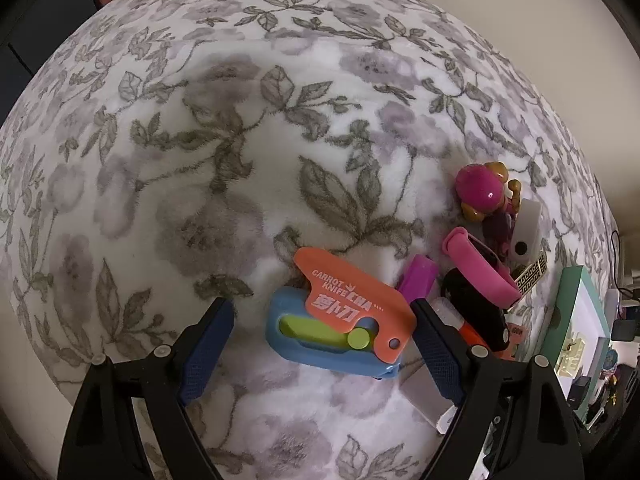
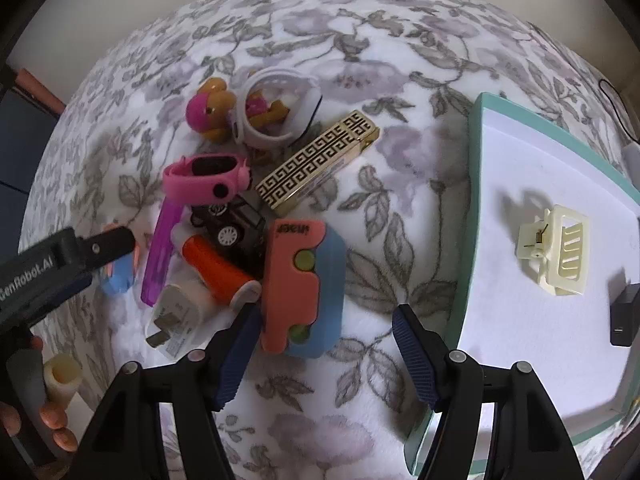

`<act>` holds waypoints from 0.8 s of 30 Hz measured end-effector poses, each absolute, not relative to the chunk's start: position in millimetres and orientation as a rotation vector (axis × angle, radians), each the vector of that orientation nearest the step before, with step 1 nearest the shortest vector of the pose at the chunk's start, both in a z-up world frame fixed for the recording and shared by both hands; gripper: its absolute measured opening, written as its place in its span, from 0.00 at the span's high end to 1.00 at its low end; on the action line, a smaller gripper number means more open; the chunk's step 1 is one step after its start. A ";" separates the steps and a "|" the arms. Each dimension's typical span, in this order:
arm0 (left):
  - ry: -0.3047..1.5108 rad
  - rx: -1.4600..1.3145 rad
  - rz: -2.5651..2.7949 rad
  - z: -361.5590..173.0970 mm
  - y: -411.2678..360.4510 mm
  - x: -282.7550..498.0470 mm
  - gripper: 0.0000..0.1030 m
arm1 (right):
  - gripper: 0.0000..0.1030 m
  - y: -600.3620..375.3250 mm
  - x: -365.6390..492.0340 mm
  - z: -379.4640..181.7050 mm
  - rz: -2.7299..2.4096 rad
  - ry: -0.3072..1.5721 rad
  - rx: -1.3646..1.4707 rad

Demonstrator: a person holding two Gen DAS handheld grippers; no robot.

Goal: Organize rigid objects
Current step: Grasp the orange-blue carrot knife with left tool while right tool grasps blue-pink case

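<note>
While both units point down at the floral blanket (image 1: 240,160), the left hand-held gripper (image 1: 322,330) straddles the carrot knife (image 1: 340,320) untouched; the right hand-held gripper (image 2: 322,334) stands open, empty.

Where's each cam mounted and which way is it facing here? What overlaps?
Left wrist: on the left hand-held gripper, facing steeply down at the carrot knife toy on the floral blanket; its own fingers show.
Right wrist: on the right hand-held gripper, facing down at the toy pile and teal tray; own fingers, left gripper and a hand show.
Shared: pink wristband, blanket.
</note>
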State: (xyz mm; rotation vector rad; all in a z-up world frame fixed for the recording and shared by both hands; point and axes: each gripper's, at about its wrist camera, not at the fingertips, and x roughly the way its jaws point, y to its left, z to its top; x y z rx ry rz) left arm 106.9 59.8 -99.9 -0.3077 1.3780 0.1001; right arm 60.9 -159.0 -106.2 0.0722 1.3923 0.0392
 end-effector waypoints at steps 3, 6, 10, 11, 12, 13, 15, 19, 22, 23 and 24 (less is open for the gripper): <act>1.389 -0.301 0.099 -103.6 58.6 107.8 0.14 | 0.32 -149.8 57.7 -114.4 0.048 1.408 0.048; 1.401 -0.279 0.105 -107.2 57.2 108.9 0.14 | 0.32 -147.6 54.5 -119.5 0.038 1.405 0.037; 1.403 -0.257 0.138 -115.1 58.5 107.2 0.14 | 0.33 -147.0 54.2 -121.5 0.031 1.384 0.030; 1.407 -0.251 0.146 -117.5 59.2 107.2 0.14 | 0.33 -146.2 54.0 -121.7 0.029 1.379 0.023; 1.411 -0.246 0.156 -120.8 60.3 107.8 0.14 | 0.33 -147.7 54.1 -121.0 0.027 1.373 0.015; 1.414 -0.246 0.160 -123.3 60.9 108.0 0.14 | 0.33 -146.9 54.3 -121.0 0.024 1.366 0.003; 1.413 -0.239 0.163 -126.2 60.1 108.7 0.14 | 0.33 -144.6 56.5 -120.5 0.020 1.353 -0.017; 1.413 -0.211 0.172 -131.3 55.7 110.3 0.14 | 0.33 -135.5 57.6 -123.1 0.010 1.333 -0.047; 1.415 -0.187 0.175 -132.3 49.1 108.7 0.14 | 0.33 -130.8 54.9 -124.1 0.007 1.326 -0.045; 1.414 -0.189 0.175 -132.8 48.6 108.3 0.14 | 0.35 -132.5 54.4 -123.8 0.005 1.325 -0.044; 1.410 -0.196 0.176 -133.9 48.7 107.4 0.14 | 0.40 -132.3 54.4 -123.2 -0.002 1.322 -0.043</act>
